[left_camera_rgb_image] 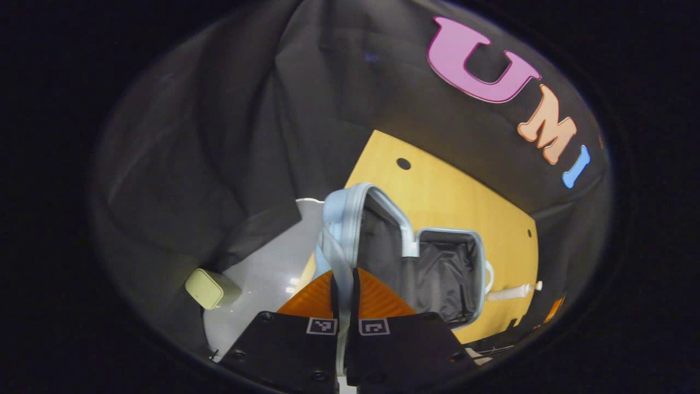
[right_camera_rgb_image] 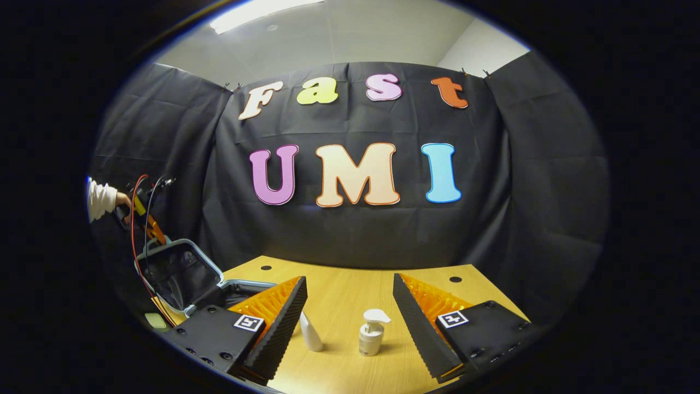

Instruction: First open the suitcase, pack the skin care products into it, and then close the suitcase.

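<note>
Suitcase [left_camera_rgb_image: 437, 268] open at worktop [right_camera_rgb_image: 350, 298] edge; my left hand-held gripper [left_camera_rgb_image: 343, 284] clenched on lid rim. Right hand-held gripper [right_camera_rgb_image: 350, 317] released, straddling pump bottle [right_camera_rgb_image: 372, 332] and tube [right_camera_rgb_image: 310, 332]. Packing, closing remain.

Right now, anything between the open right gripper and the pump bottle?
Nothing visible. The right gripper is open, and the pump bottle stands upright on the table straight ahead between its fingers. A white tube stands left of the bottle, apart from it.
</note>
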`<state>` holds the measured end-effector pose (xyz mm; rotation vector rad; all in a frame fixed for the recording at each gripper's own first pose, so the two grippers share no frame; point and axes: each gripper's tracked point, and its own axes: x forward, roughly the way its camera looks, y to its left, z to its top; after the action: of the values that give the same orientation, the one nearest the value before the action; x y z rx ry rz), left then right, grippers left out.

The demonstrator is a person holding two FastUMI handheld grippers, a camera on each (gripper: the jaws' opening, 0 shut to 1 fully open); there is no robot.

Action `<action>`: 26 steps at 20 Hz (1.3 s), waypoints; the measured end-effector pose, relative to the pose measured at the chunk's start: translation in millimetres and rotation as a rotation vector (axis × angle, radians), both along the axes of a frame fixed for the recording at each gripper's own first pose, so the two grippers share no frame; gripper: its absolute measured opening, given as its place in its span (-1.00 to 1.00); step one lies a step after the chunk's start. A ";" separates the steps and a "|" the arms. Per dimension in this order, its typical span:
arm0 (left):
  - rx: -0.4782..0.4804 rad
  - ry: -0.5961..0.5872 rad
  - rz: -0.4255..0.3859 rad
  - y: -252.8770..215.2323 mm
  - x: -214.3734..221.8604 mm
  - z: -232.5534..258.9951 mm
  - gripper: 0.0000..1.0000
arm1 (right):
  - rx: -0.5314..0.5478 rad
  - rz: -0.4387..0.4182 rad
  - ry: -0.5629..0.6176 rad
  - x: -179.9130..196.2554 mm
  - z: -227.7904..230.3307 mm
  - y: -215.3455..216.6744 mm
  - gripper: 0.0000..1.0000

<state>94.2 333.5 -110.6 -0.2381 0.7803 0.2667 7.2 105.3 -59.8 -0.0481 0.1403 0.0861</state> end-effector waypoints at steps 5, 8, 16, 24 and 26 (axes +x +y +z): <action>-0.067 0.026 0.042 41.2 -2.2 -74.1 -1.00 | 0.037 -0.033 0.029 4.6 -10.1 0.4 0.96; -0.084 0.040 0.070 58.0 -2.2 -115.0 -1.00 | 0.094 -0.045 0.058 10.2 -17.5 4.6 0.98; -0.119 0.029 0.098 75.0 -8.9 -158.1 -0.95 | 0.087 -0.046 0.100 19.4 -33.3 7.7 0.96; 0.063 -0.081 0.183 83.4 -34.2 -104.9 0.92 | 0.091 -0.048 0.115 18.1 -43.3 -10.0 0.97; 0.131 -0.169 0.187 66.2 -36.4 -69.6 0.92 | 0.092 -0.044 0.118 15.5 -46.1 -16.1 0.96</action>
<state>57.8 399.6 -180.2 -0.2067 0.5714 0.4664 22.7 89.2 -105.9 0.0524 0.2546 0.0516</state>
